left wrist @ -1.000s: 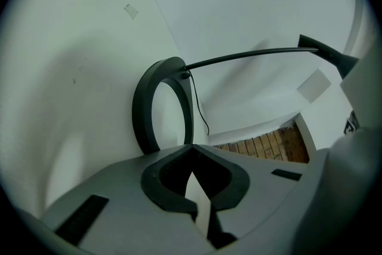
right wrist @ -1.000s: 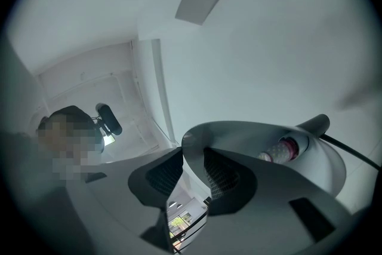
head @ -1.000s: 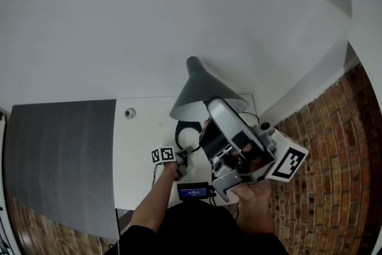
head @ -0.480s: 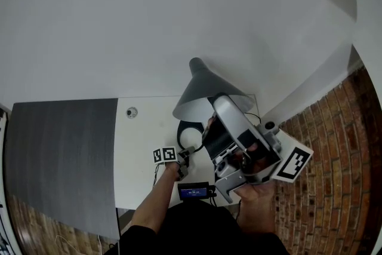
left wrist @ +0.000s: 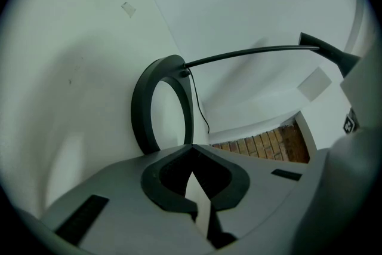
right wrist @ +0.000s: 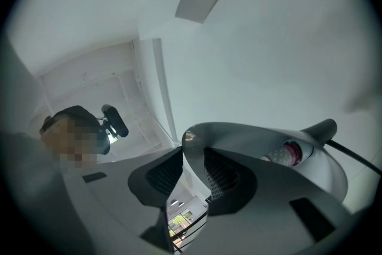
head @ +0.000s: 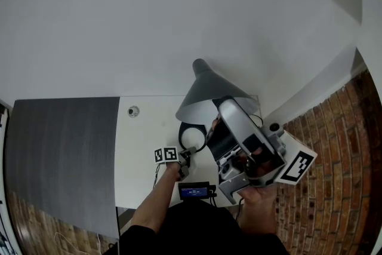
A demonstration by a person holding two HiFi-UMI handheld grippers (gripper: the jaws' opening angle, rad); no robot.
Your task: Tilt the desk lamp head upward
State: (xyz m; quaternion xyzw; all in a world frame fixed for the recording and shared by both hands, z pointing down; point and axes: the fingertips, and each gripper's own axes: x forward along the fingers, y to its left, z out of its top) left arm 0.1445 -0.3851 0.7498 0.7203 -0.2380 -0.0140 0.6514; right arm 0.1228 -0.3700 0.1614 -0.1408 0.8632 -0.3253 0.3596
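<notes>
Up at the rim of the grey cone-shaped metal lamp head [right wrist: 239, 137], the right gripper [right wrist: 191, 164] stays clamped on it, tilt unchanged from a second ago. Left gripper [left wrist: 191, 150] sits clenched and empty, tips beside the black ring-shaped lamp base [left wrist: 143, 104] on the white desk [head: 143, 146].

Left forearm [head: 150, 207] comes up from the bottom edge of the head view, bare and fairly straight, with the left hand [head: 174, 169] wrapped round the left gripper [left wrist: 191, 148]. That gripper sits low and points slightly down, its fingers [left wrist: 166, 179] brought together at the tips with nothing between them. Over on the other side, the right hand [head: 258, 200] grips from underneath and holds the right gripper [right wrist: 188, 151] much higher, nose angled upward, marker cube [head: 296, 166] sticking out to the side. Its fingers [right wrist: 224, 179] are pinched on the thin rim of the lamp head [right wrist: 245, 135].
</notes>
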